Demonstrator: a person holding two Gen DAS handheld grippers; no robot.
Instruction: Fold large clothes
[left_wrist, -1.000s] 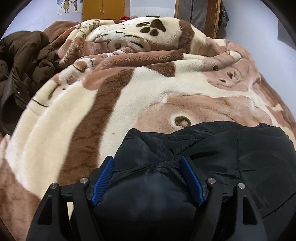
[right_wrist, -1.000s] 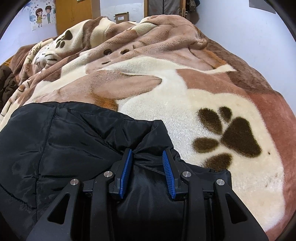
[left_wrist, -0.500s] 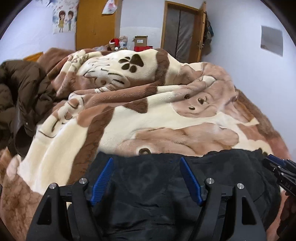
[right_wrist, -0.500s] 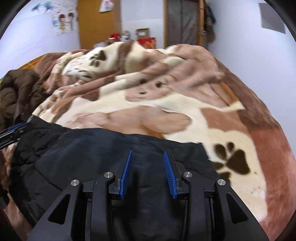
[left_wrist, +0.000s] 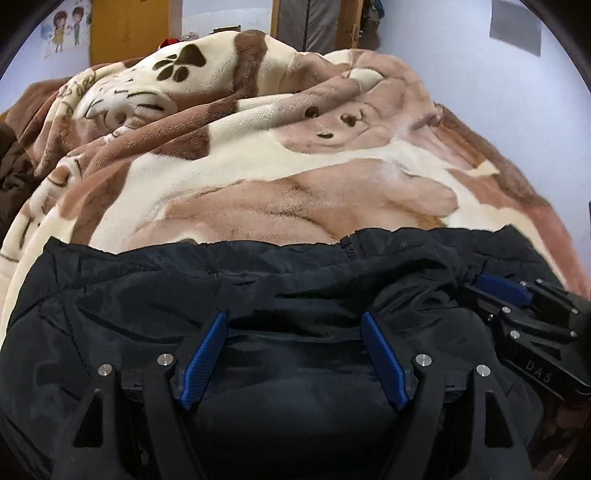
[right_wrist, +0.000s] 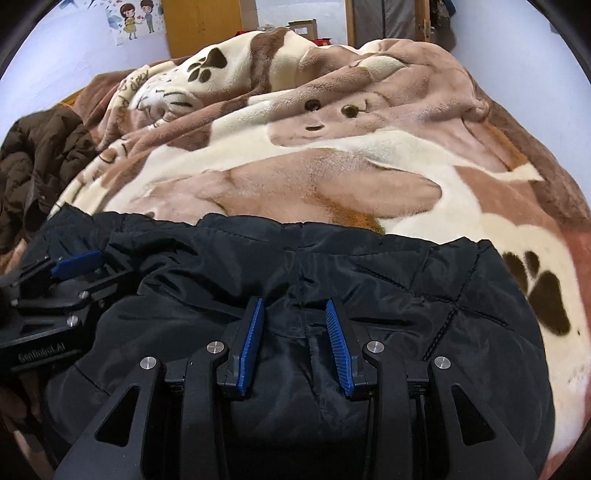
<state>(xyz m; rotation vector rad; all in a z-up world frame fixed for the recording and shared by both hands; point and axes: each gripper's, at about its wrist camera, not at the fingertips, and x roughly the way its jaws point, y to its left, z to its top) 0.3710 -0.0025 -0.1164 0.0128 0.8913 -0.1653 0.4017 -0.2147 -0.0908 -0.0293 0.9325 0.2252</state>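
Black quilted padded jacket (left_wrist: 280, 291) lies crosswise on bed, bunched between both jaws. Left gripper (left_wrist: 295, 354) pinches wide fold; right gripper (right_wrist: 293, 343) pinches narrower fold alongside. Free edge just ahead of jaws, on brown-and-cream plush animal-print blanket (left_wrist: 295, 162).

Setting: a bedroom in a home; a bed (right_wrist: 554, 206) fills most of both views, covered edge to edge by a plush fleece blanket (right_wrist: 332, 147) printed with cartoon dogs and paw marks; pale walls (left_wrist: 461, 55) behind it; a children's cartoon poster (right_wrist: 136, 20) on the far wall beyond the bed's far left corner; a yellow wooden wardrobe (right_wrist: 199, 26) beside the poster; a wood-framed doorway (left_wrist: 314, 22) past the bed's far edge; a cardboard box (right_wrist: 302, 26) near it; a brown puffer coat (right_wrist: 40, 155) heaped at the bed's left edge.
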